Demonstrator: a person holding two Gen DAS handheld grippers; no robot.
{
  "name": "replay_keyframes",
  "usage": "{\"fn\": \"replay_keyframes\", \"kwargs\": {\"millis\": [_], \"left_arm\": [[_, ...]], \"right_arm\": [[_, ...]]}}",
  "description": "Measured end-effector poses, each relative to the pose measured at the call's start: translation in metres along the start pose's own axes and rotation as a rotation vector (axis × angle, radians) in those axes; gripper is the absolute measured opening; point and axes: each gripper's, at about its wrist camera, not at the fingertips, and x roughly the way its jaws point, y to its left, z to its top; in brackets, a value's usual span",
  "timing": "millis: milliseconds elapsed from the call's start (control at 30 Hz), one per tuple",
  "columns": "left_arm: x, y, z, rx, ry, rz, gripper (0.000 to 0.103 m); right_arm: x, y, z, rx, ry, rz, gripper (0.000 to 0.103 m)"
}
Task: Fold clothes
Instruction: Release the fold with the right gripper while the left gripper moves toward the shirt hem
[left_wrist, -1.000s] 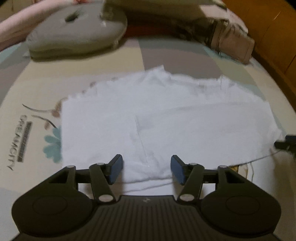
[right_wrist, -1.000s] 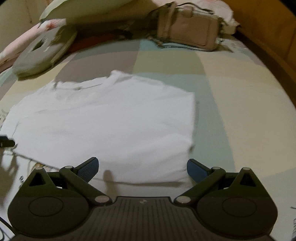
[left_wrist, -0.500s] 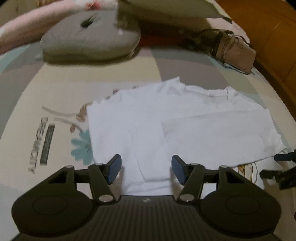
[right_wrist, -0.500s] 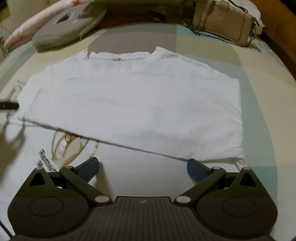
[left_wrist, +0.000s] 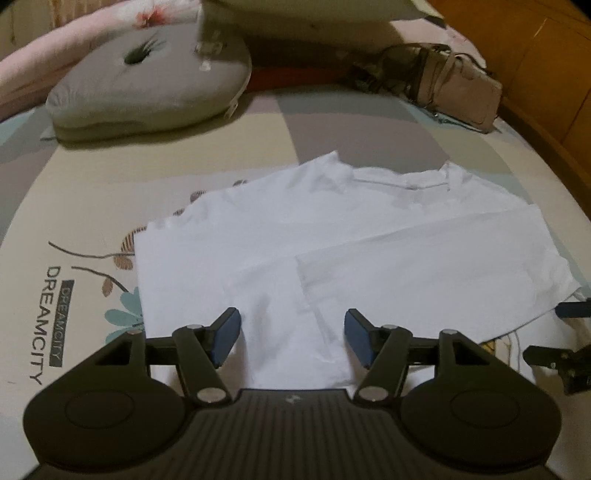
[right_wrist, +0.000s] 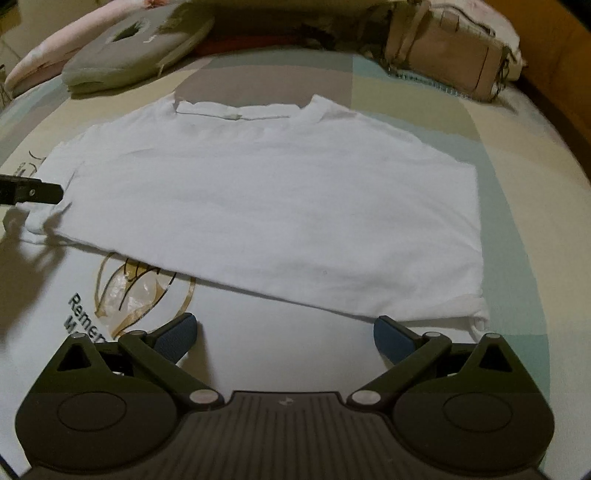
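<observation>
T-shirt (right_wrist: 280, 206): white, partly folded, flat on the bed (right_wrist: 509, 155).
Left gripper (left_wrist: 291, 336): jaws apart, empty, over the shirt's edge.
Right gripper (right_wrist: 284, 334): jaws wide apart, empty.

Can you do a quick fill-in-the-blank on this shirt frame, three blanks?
1. The white cotton T-shirt lies on the bed with its collar pointing ____ from the right gripper.
2. The left gripper is ____.
3. The grey pillow has a ____ in its middle.

Missing: away; open; hole
</observation>
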Motion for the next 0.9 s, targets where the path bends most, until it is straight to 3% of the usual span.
{"fn": "replay_keyframes", "kwargs": {"millis": [100, 367, 567, 767, 833, 900], "left_arm": [[-0.007, -0.003, 0.001, 0.020, -0.022, 0.012, 0.063], [-0.019, -0.006, -0.013, -0.048, 0.003, 0.003, 0.063], [-0.016, 0.001, -0.032, -0.098, 0.078, 0.030, 0.065], [-0.035, 0.010, -0.029, -0.162, 0.001, 0.016, 0.063], [-0.034, 0.016, -0.023, -0.196, -0.011, 0.004, 0.057], [-0.026, 0.022, -0.016, -0.204, -0.012, 0.017, 0.044]], "right_arm": [[-0.002, -0.008, 0.014, 0.031, -0.016, 0.018, 0.103], [0.001, -0.025, 0.052, 0.110, -0.043, 0.096, 0.103], [0.020, 0.002, 0.063, 0.048, -0.020, 0.155, 0.103], [0.025, 0.021, 0.060, 0.002, 0.005, 0.215, 0.103], [0.025, 0.022, 0.058, 0.003, 0.013, 0.224, 0.103], [0.021, 0.020, 0.057, 0.014, 0.008, 0.227, 0.103]]}}
